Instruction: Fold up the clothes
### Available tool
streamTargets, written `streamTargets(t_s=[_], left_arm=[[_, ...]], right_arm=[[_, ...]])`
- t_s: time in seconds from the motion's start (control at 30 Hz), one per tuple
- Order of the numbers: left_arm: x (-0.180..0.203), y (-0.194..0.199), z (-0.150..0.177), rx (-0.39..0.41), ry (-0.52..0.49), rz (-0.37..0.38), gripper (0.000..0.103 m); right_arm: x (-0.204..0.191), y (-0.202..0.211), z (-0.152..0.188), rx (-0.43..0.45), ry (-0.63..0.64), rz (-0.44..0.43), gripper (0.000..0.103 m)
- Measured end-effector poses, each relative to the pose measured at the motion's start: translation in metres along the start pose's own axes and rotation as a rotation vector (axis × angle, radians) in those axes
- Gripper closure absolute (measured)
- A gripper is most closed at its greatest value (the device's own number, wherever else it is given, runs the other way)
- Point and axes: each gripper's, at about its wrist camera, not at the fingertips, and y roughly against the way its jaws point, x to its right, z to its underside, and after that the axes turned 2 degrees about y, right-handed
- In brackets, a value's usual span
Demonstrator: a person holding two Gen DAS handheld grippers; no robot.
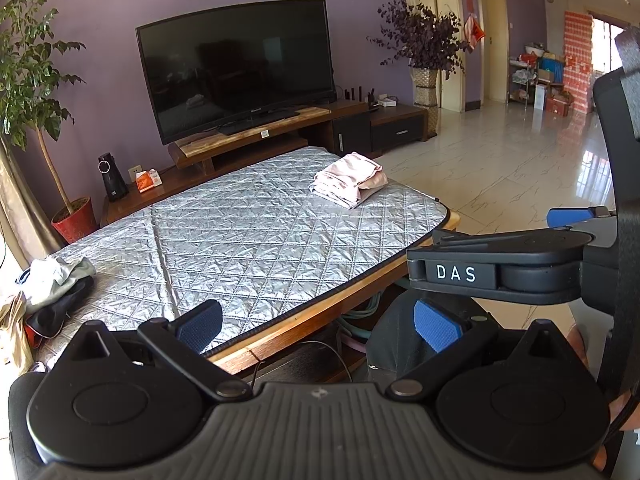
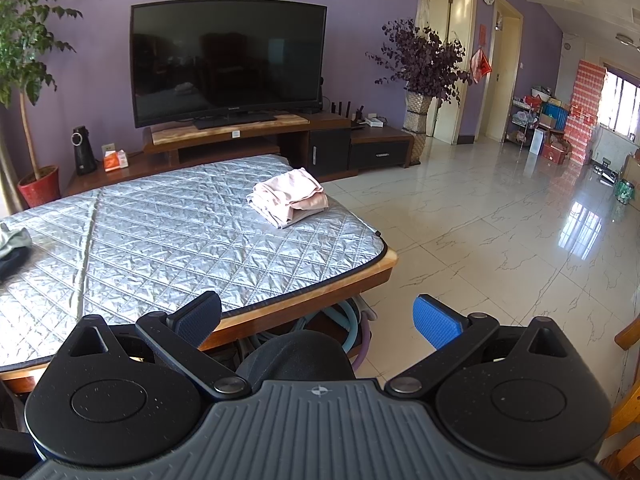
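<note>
Both grippers, left gripper [image 1: 318,326] and right gripper [image 2: 318,322], are wide open, holding nothing; pink clothes [image 2: 289,201] sit folded on the table [image 2: 168,236], maybe two pieces

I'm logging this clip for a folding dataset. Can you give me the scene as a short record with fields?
work surface: table with silver quilted cover
folded: pink clothes stack, far right part of cover
unfolded: grey and dark clothes pile, left edge
left gripper: open, empty, off the table's near edge
right gripper: open, empty, off the table's near edge
</note>
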Motion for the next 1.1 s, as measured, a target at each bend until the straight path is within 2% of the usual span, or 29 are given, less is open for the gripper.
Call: streamTargets(t_s=[1.1], left_arm=[[0.0032,-0.0017,0.0017,-0.008,-0.007,-0.004,0.001]], right_arm=[[-0.0028,-0.003,0.0025,-0.005,0.011,0.0,0.0]])
